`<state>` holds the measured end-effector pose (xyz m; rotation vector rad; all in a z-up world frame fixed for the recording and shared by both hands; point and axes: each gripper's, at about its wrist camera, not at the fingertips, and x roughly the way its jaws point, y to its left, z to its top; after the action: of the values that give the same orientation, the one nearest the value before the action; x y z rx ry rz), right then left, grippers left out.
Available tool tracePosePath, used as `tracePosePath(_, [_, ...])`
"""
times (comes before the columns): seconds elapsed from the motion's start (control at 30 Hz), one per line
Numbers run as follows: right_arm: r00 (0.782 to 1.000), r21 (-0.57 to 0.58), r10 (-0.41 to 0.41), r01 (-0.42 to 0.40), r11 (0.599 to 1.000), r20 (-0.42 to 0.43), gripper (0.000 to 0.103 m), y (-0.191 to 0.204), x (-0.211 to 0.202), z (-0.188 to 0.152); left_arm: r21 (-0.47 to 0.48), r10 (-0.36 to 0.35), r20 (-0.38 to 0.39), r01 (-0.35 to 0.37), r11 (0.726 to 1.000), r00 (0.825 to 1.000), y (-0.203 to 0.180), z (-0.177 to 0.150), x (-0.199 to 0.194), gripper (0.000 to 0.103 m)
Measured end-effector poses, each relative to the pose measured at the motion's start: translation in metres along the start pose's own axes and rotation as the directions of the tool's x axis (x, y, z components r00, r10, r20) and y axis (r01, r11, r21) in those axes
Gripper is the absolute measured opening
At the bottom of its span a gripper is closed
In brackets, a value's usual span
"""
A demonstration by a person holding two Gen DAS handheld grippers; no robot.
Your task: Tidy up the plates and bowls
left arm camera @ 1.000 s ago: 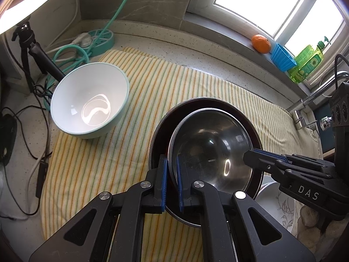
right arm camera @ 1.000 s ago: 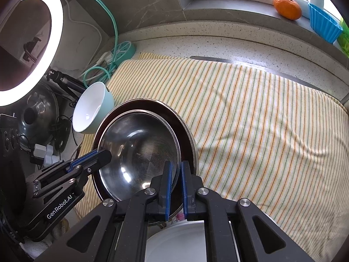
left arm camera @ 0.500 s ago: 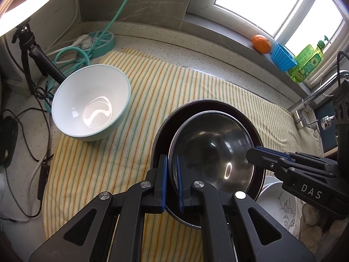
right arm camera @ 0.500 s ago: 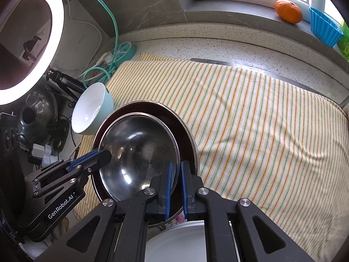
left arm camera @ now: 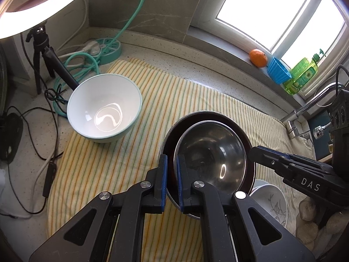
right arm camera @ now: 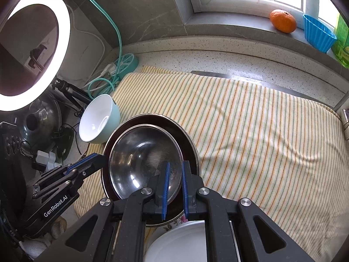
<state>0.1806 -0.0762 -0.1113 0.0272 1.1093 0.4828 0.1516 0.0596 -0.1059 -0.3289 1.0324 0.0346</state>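
**Q:** What's around the bowls right now, anything in the way?

**A:** I've got the left gripper (left arm camera: pixel 170 179) clamped on the near-left rim of the dark bowl (left arm camera: pixel 172 131), and the right gripper (right arm camera: pixel 174 187) pinched on its opposite rim. The steel bowl (left arm camera: pixel 211 150) sits nested inside it. Both hang over the striped towel (right arm camera: pixel 250 131). A teal bowl (left arm camera: pixel 104 111) stands on the towel's far-left corner, apart from the pair. Beyond it are a tripod (left arm camera: pixel 50 56), a power strip (left arm camera: pixel 106 48) and loose cables. An orange (right arm camera: pixel 283 20) and a blue cup (right arm camera: pixel 318 32) are on the sill.

**Q:** Anything you can't see?

**A:** A white plate (right arm camera: pixel 181 242) lies below the bowls, mostly hidden by my grippers. I can't tell whether the bowls touch it.
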Motion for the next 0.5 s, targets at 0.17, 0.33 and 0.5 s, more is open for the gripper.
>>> tracePosePath(0.17, [0.999, -0.006, 0.025, -0.025, 1.000, 0.032, 0.010, 0.007, -0.010, 0.001, -0.074, -0.015, 0.027, 0.017, 0.997, 1.000, 0.018, -0.012, -0.017, 0.007])
tracePosePath(0.33, [0.997, -0.018, 0.062, -0.062, 0.998, 0.039, 0.010, 0.018, -0.015, 0.006, -0.140, 0.020, 0.054, -0.012, 0.990, 0.998, 0.042, -0.020, -0.031, 0.007])
tracePosePath(0.5, [0.994, -0.030, 0.104, -0.103, 0.994, 0.032, 0.011, 0.032, -0.013, 0.013, -0.225, 0.039, 0.084, -0.019, 0.974, 0.996, 0.073, -0.021, -0.042, 0.007])
